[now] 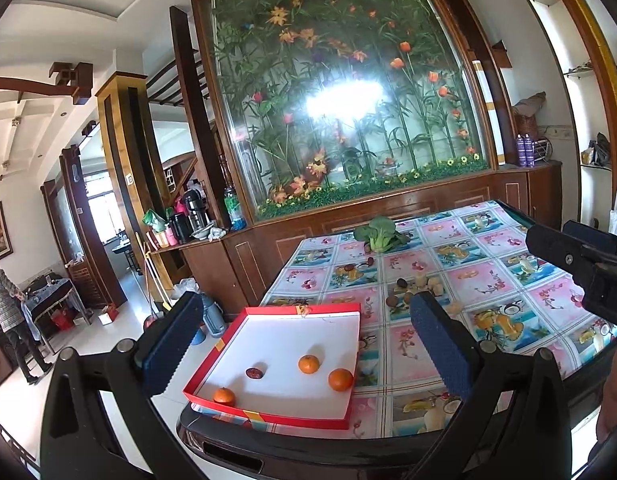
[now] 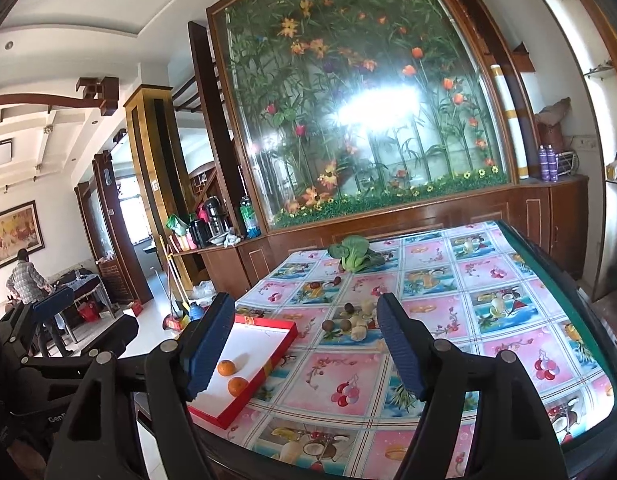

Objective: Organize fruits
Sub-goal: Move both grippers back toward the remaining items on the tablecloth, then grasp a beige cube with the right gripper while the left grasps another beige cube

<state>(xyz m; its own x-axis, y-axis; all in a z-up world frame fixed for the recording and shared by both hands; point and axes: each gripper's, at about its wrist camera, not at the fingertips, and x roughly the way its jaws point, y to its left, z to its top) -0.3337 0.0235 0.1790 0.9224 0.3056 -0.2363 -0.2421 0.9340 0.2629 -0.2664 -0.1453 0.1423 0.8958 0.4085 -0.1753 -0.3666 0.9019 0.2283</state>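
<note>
Grippers first: my left gripper [image 1: 304, 344] and right gripper [image 2: 304, 344] both stand apart, nothing between the pads. At the table's [image 1: 488, 280] near left corner I see the red tray [image 1: 268, 414] holding three oranges [image 1: 309, 364] and one dark fruit [image 1: 255, 373]. Mid-table lie small brown fruits [image 2: 345, 324]; near the far edge, a leafy green [image 2: 350, 254].

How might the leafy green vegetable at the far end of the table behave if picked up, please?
The leafy vegetable looks floppy: its broad leaves would probably bend and bruise under firm fingers. Its pale stalk base seems firmer, likely the safer hold. It looks unlikely to roll.
</note>
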